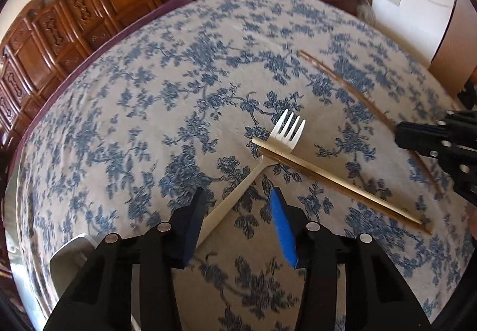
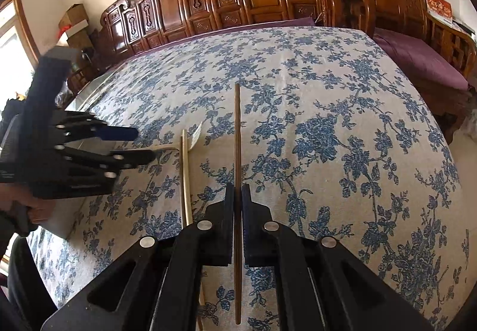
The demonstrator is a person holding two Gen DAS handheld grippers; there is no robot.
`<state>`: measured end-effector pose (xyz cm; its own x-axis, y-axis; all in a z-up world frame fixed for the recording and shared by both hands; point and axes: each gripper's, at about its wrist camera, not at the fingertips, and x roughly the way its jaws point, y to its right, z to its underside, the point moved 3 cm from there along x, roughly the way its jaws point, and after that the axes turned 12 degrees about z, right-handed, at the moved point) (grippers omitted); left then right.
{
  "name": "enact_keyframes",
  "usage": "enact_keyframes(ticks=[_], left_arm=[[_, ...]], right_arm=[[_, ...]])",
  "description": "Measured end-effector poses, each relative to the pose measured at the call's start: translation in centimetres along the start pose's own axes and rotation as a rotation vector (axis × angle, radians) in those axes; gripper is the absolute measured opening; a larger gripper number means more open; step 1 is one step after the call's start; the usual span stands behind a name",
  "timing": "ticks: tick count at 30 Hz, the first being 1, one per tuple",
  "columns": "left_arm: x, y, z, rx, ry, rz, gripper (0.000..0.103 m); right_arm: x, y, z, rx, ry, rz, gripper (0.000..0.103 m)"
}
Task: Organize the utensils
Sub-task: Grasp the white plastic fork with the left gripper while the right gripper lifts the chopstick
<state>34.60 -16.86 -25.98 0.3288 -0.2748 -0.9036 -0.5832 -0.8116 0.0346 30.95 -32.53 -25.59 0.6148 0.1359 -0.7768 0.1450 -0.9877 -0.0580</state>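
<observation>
Left wrist view: the left gripper (image 1: 235,220) stood half spread astride the handle of a pale, smooth fork (image 1: 262,161), pads not yet touching it. A light chopstick (image 1: 337,182) lay across the fork's neck on the flowered tablecloth (image 1: 149,92). The step was judged to be taking the fork; closing squarely on the thin handle comes next.

Right wrist view: the right gripper (image 2: 237,202) was pinching a dark, slender chopstick (image 2: 237,134), held clear of the cloth.
</observation>
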Motion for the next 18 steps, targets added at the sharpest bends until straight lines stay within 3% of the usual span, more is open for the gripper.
enact_keyframes(ticks=[7,13,18], left_arm=[[1.6,0.3,-0.8,0.021,-0.057,0.000,0.017],[1.8,0.3,-1.1,0.021,-0.064,0.010,0.006],[1.7,-0.9,-1.8,-0.059,-0.018,0.006,0.006]], right_arm=[[-0.3,0.1,-0.2,0.011,0.008,-0.014,0.006],[-0.4,0.1,-0.2,0.017,0.010,-0.020,0.006],[-0.3,-0.1,-0.2,0.012,0.008,-0.022,0.006]])
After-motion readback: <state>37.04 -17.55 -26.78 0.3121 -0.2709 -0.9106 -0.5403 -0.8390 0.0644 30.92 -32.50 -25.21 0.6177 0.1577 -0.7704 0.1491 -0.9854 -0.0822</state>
